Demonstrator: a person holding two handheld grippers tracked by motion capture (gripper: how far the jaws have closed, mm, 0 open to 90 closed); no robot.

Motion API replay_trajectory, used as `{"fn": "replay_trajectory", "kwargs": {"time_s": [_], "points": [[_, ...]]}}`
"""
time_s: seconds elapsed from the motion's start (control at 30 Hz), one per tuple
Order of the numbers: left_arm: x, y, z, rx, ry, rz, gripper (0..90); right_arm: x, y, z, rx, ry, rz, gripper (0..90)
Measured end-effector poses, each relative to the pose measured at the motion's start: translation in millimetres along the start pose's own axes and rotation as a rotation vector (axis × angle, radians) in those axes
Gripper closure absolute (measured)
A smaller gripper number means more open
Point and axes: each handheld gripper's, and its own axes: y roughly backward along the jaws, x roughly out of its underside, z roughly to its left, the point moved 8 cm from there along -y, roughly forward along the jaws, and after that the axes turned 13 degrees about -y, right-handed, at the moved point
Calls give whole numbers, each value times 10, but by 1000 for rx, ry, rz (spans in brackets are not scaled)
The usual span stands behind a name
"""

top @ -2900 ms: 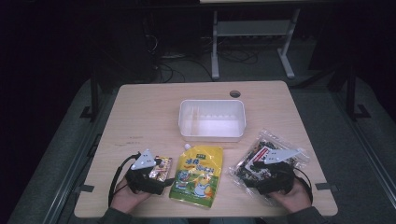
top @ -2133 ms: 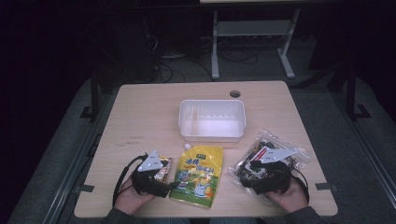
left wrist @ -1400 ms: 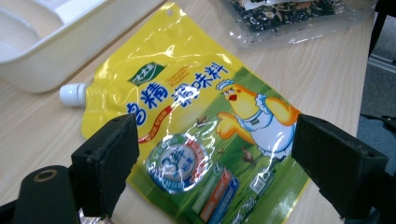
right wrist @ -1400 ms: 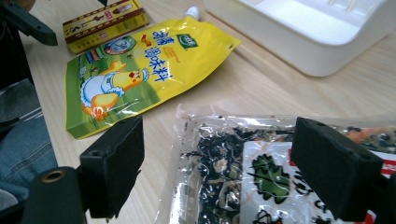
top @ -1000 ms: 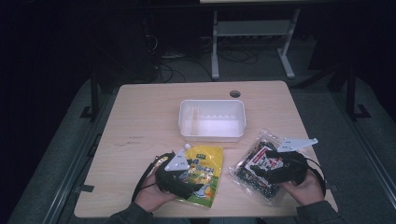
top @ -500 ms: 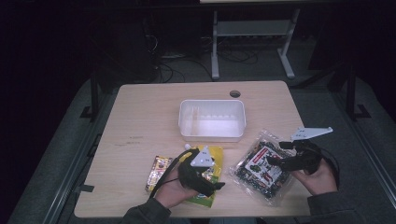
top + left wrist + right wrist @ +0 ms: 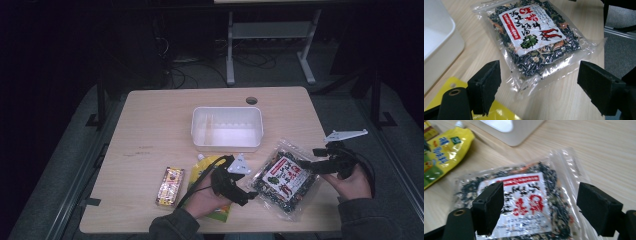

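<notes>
Wooden table [image 7: 150, 130], white tub [image 7: 227, 127] mid-back. Left gripper [image 7: 248, 192] angled right above the yellow pouch [image 7: 200, 167], jaws spread wide; right gripper [image 7: 306, 165] reaching in from the right edge, jaws likewise wide apart, nothing held. Between them near the front edge, clear seaweed bag [image 7: 285, 179], flat, long axis diagonal, running front-right to back-left toward the tub.

My black right tongs [image 7: 540, 212] stand wide apart over a clear plastic bag of dark dried seaweed with a white-and-red label [image 7: 524, 202]. Beyond lie a yellow spouted pouch [image 7: 442, 152], a white plastic tub [image 7: 509, 130], and the pale wooden counter [image 7: 604, 152].
</notes>
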Motion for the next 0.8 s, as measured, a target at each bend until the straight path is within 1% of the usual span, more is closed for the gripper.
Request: {"fn": "replay_trajectory", "kwargs": {"time_s": [0.1, 0.17, 0.2, 0.23, 0.27, 0.37, 0.43, 0.5, 0.53, 0.57, 0.67, 0.7, 0.8], "points": [[-15, -107, 12, 8, -2, 18, 187, 39, -20, -123, 22, -32, 19, 220], [-22, -169, 13, 18, 8, 15, 208, 63, -25, -201, 40, -51, 28, 230], [-21, -202, 16, 17, 7, 23, 212, 71, -25, -243, 47, -52, 29, 235], [-17, -233, 20, 19, 4, 32, 212, 94, -21, -337, 69, -74, 38, 239], [-18, -247, 21, 20, 7, 33, 212, 94, -21, -337, 69, -74, 38, 239], [-9, -294, 32, 13, 3, 46, 213, 119, -15, -445, 85, -98, 50, 242], [-4, -309, 42, 17, 10, 47, 218, 128, -8, -495, 92, -108, 49, 248], [9, -335, 55, 15, 7, 56, 223, 135, 0, -534, 100, -114, 51, 253], [13, -350, 58, 19, 13, 58, 223, 150, -1, -576, 104, -129, 54, 260], [18, -364, 62, 17, 18, 59, 223, 150, -1, -576, 104, -129, 54, 260], [31, -393, 67, 20, 15, 69, 223, 191, -9, -665, 120, -149, 66, 264], [44, -412, 70, 26, 15, 76, 224, 218, -4, -718, 127, -166, 66, 274], [53, -431, 70, 30, 23, 77, 226, 249, -3, -764, 133, -178, 64, 279]]}}
